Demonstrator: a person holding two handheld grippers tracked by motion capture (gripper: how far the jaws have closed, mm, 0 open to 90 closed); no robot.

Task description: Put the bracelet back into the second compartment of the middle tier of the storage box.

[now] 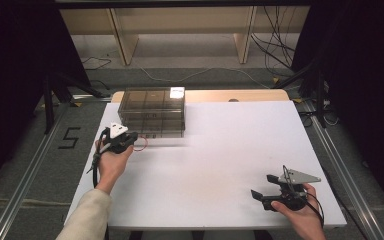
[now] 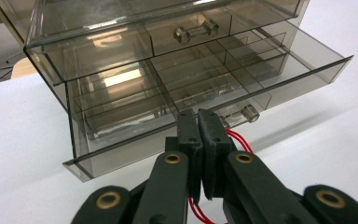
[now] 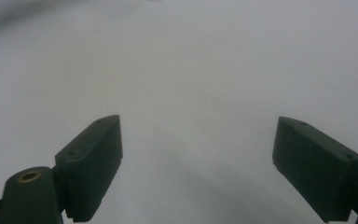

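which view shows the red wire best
The left gripper view: the red wire is close up, pinched in the shut jaws of the left gripper, looping out beside them before the open lower drawer. The high view shows it as a thin, tiny loop.

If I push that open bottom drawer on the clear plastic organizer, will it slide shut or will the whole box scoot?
The organizer looks like thin, empty smoky plastic, so probably light; on the smooth white table it may scoot. The pulled-out drawer is likely stiff and should slide. The left tongs, shut on a red wire, sit at its front.
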